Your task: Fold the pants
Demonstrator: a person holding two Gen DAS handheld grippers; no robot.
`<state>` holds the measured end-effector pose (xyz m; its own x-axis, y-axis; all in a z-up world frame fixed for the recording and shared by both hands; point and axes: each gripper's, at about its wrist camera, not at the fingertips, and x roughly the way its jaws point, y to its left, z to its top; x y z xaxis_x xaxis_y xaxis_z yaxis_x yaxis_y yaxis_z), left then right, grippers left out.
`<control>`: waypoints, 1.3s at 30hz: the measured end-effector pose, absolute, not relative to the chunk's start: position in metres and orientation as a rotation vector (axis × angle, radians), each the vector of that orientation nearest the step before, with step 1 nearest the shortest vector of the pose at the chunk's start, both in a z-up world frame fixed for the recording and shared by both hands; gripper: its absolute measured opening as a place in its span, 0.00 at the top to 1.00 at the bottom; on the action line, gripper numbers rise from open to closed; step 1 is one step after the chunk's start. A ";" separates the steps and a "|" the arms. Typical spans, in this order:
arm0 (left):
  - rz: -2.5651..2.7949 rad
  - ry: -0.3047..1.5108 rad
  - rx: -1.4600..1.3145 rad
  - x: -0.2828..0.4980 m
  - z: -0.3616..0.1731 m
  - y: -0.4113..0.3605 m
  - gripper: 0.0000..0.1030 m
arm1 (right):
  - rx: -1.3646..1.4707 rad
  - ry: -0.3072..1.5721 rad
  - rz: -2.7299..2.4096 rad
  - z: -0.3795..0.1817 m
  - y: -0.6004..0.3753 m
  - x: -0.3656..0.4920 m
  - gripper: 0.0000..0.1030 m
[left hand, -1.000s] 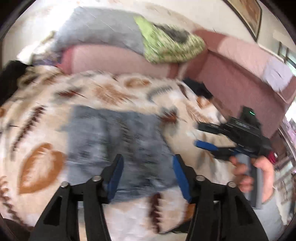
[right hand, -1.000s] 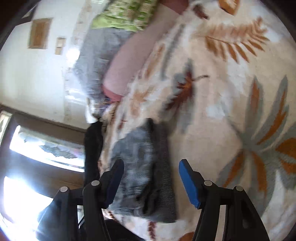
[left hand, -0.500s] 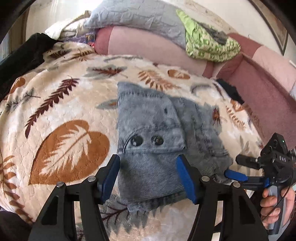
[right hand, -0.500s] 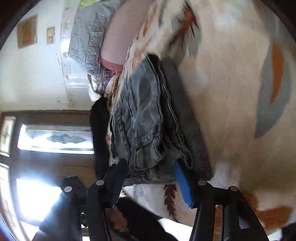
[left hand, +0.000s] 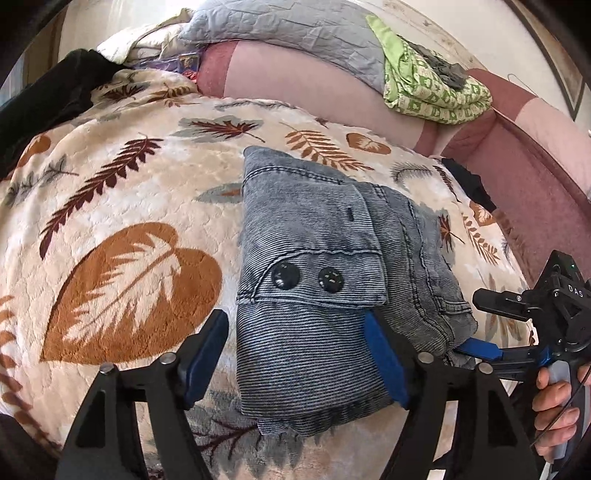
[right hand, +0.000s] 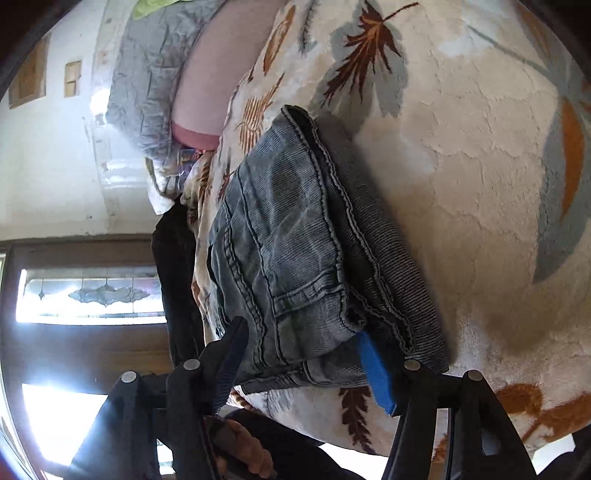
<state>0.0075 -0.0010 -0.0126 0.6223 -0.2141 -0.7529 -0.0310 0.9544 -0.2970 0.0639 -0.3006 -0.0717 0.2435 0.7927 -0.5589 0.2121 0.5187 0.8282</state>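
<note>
The grey-blue denim pants (left hand: 314,280) lie folded in a thick bundle on a cream blanket with leaf prints (left hand: 122,221). Two dark buttons show on the top flap. My left gripper (left hand: 295,358) is open, its blue pads straddling the bundle's near edge. My right gripper (right hand: 306,358) is open at the bundle's right side; its right blue pad (right hand: 376,373) is pushed in between folded layers and its left finger is outside the top layers. The pants (right hand: 303,251) fill the right wrist view. The right gripper also shows in the left wrist view (left hand: 491,332).
A pink sofa back (left hand: 295,81) runs behind the blanket, with a grey quilted pillow (left hand: 295,29) and a green patterned cloth (left hand: 432,88) on it. A black garment (left hand: 44,96) lies at the far left. A window and dark wooden frame (right hand: 92,295) are at the left.
Both grippers have moved closer to the folded pants. The right gripper's blue pad has slid in between the layers at the bundle's right edge. The bundle itself has stayed put.
</note>
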 end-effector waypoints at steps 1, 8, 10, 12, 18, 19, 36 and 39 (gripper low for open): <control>-0.108 0.897 -0.301 0.007 -0.013 0.000 0.25 | 0.983 1.304 0.497 -0.072 -0.300 0.065 0.39; -0.114 0.892 -0.307 0.006 -0.014 0.000 0.25 | 0.850 1.302 0.415 -0.069 -0.297 0.065 0.84; -0.117 0.892 -0.309 0.005 -0.015 0.001 0.24 | 0.797 1.284 0.410 -0.061 -0.294 0.062 0.87; -0.119 0.892 -0.313 0.005 -0.015 0.002 0.24 | 0.748 1.251 0.413 -0.047 -0.289 0.060 0.92; -0.120 0.889 -0.312 0.004 -0.017 0.002 0.23 | 0.639 1.130 0.436 0.003 -0.278 0.045 0.92; -0.119 0.889 -0.312 0.004 -0.017 0.002 0.22 | 0.624 1.120 0.435 0.006 -0.276 0.042 0.92; -0.125 0.878 -0.307 0.004 -0.021 0.003 0.19 | 0.968 1.250 0.399 -0.062 -0.296 0.062 0.38; -0.129 0.876 -0.310 0.004 -0.021 0.004 0.19 | 0.943 1.240 0.396 -0.059 -0.293 0.070 0.64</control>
<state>0.0036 0.0036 -0.0214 0.6363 -0.2369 -0.7342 -0.0154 0.9476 -0.3191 0.0695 -0.2929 -0.0589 0.3198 0.7157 -0.6209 0.2231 0.5800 0.7835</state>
